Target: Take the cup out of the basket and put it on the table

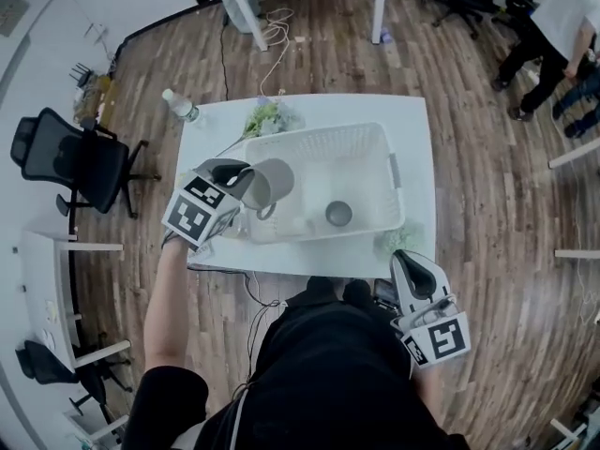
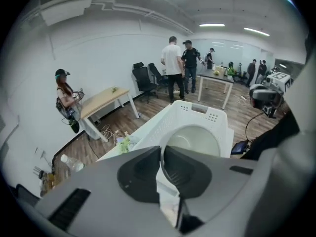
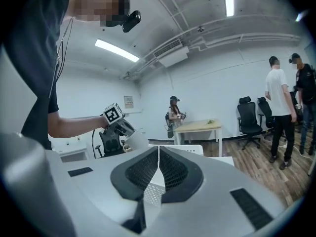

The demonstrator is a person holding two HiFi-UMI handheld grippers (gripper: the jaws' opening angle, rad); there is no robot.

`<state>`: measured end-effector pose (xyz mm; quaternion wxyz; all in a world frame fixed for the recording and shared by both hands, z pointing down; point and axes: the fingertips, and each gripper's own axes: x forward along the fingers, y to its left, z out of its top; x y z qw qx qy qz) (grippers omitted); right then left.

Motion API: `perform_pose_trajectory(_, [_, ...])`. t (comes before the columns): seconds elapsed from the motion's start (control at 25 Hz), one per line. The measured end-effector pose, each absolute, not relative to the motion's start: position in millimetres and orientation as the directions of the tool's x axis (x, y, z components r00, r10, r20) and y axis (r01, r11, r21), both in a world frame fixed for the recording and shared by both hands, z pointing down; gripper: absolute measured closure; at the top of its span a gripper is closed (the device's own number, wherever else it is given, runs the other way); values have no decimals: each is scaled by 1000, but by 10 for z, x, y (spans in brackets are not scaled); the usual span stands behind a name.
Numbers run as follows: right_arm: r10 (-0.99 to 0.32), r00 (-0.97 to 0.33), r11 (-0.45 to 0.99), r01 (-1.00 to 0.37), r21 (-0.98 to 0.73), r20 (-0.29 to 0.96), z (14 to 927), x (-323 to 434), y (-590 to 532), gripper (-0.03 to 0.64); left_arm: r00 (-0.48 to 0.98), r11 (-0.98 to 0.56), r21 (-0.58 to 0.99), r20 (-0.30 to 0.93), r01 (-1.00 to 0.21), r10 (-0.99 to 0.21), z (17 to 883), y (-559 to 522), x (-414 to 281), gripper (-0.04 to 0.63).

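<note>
My left gripper (image 1: 242, 178) is shut on the wall of a pale grey cup (image 1: 272, 184) and holds it tilted in the air over the left end of the white basket (image 1: 319, 131). In the left gripper view the cup's rim (image 2: 195, 139) runs between the closed jaws of the left gripper (image 2: 162, 167), with the basket (image 2: 197, 110) beyond. My right gripper (image 1: 419, 279) is shut on nothing, low at the table's front right corner. From the right gripper (image 3: 158, 169) I see the lifted cup (image 3: 136, 141) and the basket's wall (image 3: 190, 149).
A second small grey cup (image 1: 338, 214) stands inside the basket. On the white table (image 1: 412, 120) are a water bottle (image 1: 180, 105) at the back left, a plant sprig (image 1: 267, 117) behind the basket and another (image 1: 401, 239) at its front right. Office chairs and people stand around.
</note>
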<state>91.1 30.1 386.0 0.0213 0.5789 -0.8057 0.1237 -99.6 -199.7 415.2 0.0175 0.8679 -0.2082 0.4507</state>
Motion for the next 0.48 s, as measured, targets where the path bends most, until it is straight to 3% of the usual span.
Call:
perform_pose_trajectory(0.24, [-884,-437,407,-895,-183,169,3851,599,84,591,435,-804,-193,758,-563,-486,3901,-1999,-1954,565])
perform_pose_trajectory(0.48, [-830,-532,501,-843,-197,168,3869,300,-95,591,313,-632,-134,780,-763,-543,4080,-1750,-2957,565])
